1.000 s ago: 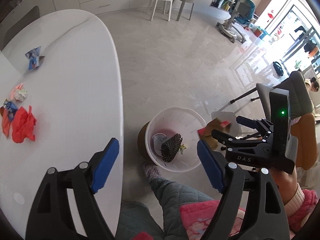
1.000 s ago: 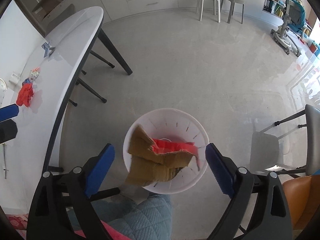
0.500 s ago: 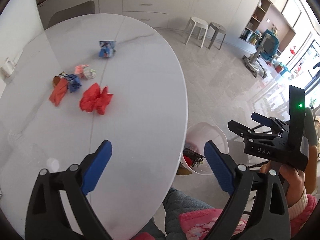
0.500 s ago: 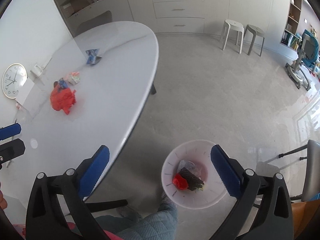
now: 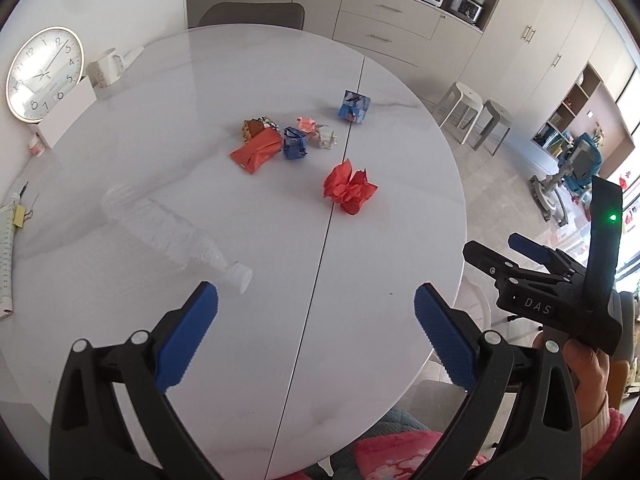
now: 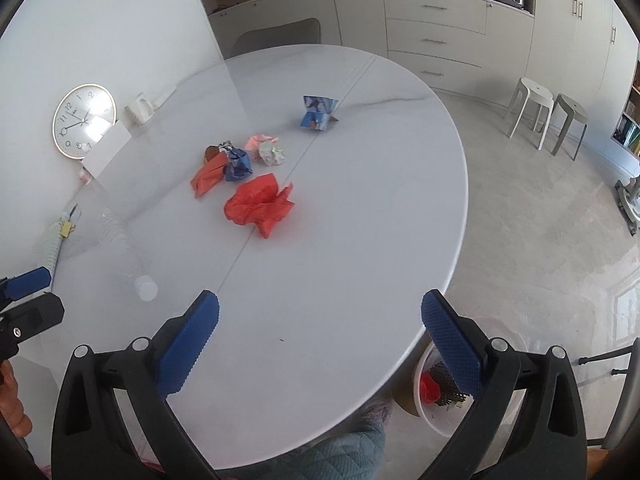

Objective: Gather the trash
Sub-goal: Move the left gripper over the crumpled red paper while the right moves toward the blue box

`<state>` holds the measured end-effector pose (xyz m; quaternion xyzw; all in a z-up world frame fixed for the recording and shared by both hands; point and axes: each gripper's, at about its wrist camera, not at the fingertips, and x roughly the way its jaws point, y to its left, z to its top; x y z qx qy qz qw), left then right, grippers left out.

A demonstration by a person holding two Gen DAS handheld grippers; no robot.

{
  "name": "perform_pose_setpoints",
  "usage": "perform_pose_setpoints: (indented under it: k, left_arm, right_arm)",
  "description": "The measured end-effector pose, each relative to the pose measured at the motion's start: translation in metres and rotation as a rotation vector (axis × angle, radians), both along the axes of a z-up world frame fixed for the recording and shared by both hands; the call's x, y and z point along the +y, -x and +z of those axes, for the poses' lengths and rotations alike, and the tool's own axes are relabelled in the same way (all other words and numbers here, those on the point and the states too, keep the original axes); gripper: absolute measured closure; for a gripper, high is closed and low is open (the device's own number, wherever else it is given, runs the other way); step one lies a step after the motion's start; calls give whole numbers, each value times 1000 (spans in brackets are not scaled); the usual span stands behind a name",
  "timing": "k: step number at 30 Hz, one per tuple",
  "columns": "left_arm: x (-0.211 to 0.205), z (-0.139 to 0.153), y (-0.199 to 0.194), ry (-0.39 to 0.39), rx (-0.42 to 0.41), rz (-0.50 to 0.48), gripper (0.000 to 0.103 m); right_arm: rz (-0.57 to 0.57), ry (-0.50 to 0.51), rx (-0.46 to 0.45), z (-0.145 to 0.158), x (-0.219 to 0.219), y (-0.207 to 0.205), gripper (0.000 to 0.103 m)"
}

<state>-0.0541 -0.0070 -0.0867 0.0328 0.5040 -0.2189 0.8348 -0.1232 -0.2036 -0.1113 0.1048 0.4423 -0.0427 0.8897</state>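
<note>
Trash lies on the white oval table (image 5: 380,260): a crumpled red paper (image 5: 349,192) (image 6: 260,204), a red wrapper (image 5: 256,151), a blue crumpled wrapper (image 5: 295,143), a small pink and white wad (image 5: 320,130), a folded blue card (image 5: 354,107) (image 6: 318,114) and a clear plastic bottle (image 5: 168,236) lying on its side. My left gripper (image 5: 316,328) is open and empty above the near table edge, its left pad close to the bottle cap. My right gripper (image 6: 320,332) is open and empty. The white trash bin (image 6: 436,392) stands on the floor under the table's right edge.
A round clock (image 5: 42,74), a white mug (image 5: 106,68) and a white box (image 5: 64,114) stand at the table's far left. A ruler with a yellow clip (image 5: 12,240) lies at the left edge. Two stools (image 6: 544,116) stand on the floor.
Both grippers swung from over the bin up to the table. The cardboard and red scrap the right gripper held over the bin is gone from its jaws.
</note>
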Motion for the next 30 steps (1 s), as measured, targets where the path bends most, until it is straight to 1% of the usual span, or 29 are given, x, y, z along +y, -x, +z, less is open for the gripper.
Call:
perform_pose_setpoints:
  k: [3,7,10,13,17,22,25,28,30]
  left_arm:
    - [4,-1,-4,9,6,7,8]
    - [-7,-6,-15,12,22,8,8]
    - [-26,-12,-27,13,21,6,8]
    - [-48,-21,-44,9,19,31,8]
    - [-82,-40,-70,8,25,47,8]
    - [-127,-71,-101,-54,26,24,8]
    - [-147,-89,-117,-91,45,14,8]
    - [-161,-107,-130,-132,65,20,8]
    - [-166,-116,-137,-147,80,30,10]
  right_arm:
    - [14,10,-2,3,10,-10,2]
    - [51,33,0,7,12,-25,2]
    - [86,51,-1,8,-1,-44,2]
    - [123,50,11,5,-18,-70,2]
    - [176,57,15,5,-47,-105,2]
    - [207,48,11,3,-81,-142,2]
    - [217,47,9,0,-95,-161,2]
    - [224,38,14,-4,-105,-175,2]
    - [230,29,24,-9,-108,-184,2]
